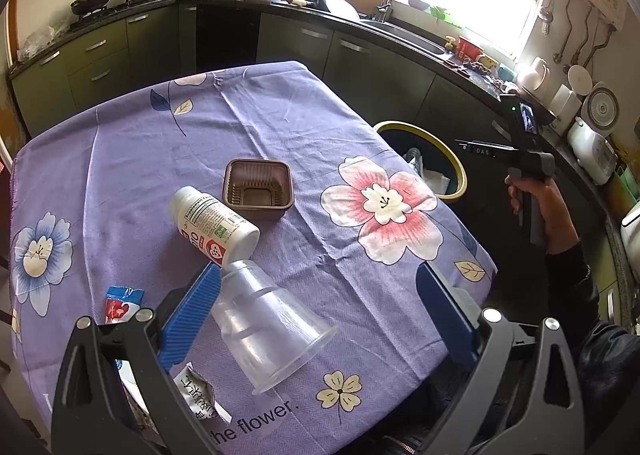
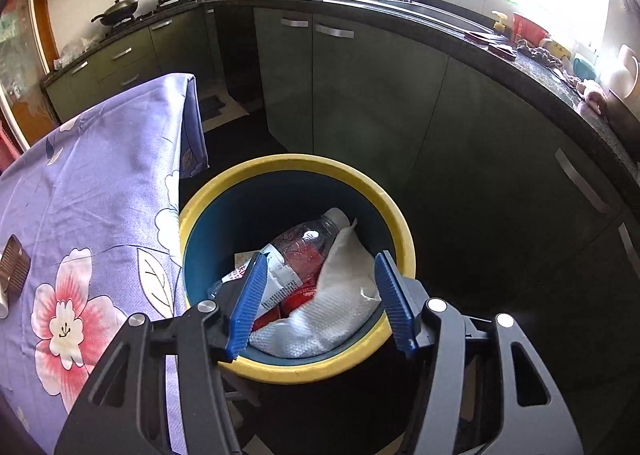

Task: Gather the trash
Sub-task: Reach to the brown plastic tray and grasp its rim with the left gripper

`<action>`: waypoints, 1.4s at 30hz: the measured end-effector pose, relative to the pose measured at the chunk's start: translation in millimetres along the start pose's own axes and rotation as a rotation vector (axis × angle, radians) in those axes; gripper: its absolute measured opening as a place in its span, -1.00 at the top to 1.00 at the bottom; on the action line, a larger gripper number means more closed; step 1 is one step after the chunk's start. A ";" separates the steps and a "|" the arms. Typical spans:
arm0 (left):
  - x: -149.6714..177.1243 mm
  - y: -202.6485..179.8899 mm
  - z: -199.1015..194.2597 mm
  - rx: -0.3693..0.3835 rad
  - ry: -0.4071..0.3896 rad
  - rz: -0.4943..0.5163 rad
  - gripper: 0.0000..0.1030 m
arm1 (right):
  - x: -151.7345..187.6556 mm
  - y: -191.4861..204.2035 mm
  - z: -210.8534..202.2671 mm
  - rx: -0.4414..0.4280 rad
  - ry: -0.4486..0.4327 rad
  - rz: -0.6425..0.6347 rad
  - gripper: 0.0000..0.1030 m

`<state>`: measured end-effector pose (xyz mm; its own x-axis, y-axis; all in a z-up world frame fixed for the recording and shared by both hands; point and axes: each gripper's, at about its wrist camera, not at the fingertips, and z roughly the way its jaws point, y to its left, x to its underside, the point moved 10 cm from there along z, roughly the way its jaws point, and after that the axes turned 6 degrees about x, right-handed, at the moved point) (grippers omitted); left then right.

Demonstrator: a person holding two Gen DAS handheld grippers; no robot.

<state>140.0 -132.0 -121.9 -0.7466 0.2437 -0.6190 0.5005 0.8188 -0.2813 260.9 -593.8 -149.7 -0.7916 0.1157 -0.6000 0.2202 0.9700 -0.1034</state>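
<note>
Trash bin point(image 2: 298, 369), yellow-rimmed, sits on the floor just beside the table edge point(image 2: 176, 223); holds a bottle point(image 2: 316, 239) and white wrapper point(image 2: 340, 295) | right gripper point(image 2: 320, 295) above bin mouth, jaws apart, gripping nothing | left gripper point(image 1: 320, 319) spread wide around a tipped clear cup point(image 1: 272, 327); white bottle point(image 1: 216, 227) and brown tray point(image 1: 258, 189) near, mid-cloth
</note>
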 end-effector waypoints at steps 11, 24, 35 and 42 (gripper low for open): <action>-1.7 -4.0 14.9 -0.003 0.061 0.032 -0.81 | 31.1 54.5 -62.2 -0.163 -0.068 -0.020 -0.23; -37.1 0.2 77.7 -0.102 0.186 0.164 -0.80 | 64.2 82.0 -89.1 -0.231 -0.088 -0.024 -0.25; -42.1 15.4 119.5 -0.120 0.277 0.141 -0.27 | 60.1 87.8 -89.1 -0.274 -0.093 -0.014 -0.25; -41.6 17.5 131.9 -0.134 0.338 0.137 -0.10 | 60.2 90.0 -88.9 -0.287 -0.088 -0.017 -0.25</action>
<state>237.6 -196.4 -197.8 -0.7904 0.4944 -0.3617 0.5604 0.8220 -0.1010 182.4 -480.5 -124.6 -0.7382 0.0925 -0.6682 0.0273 0.9938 0.1074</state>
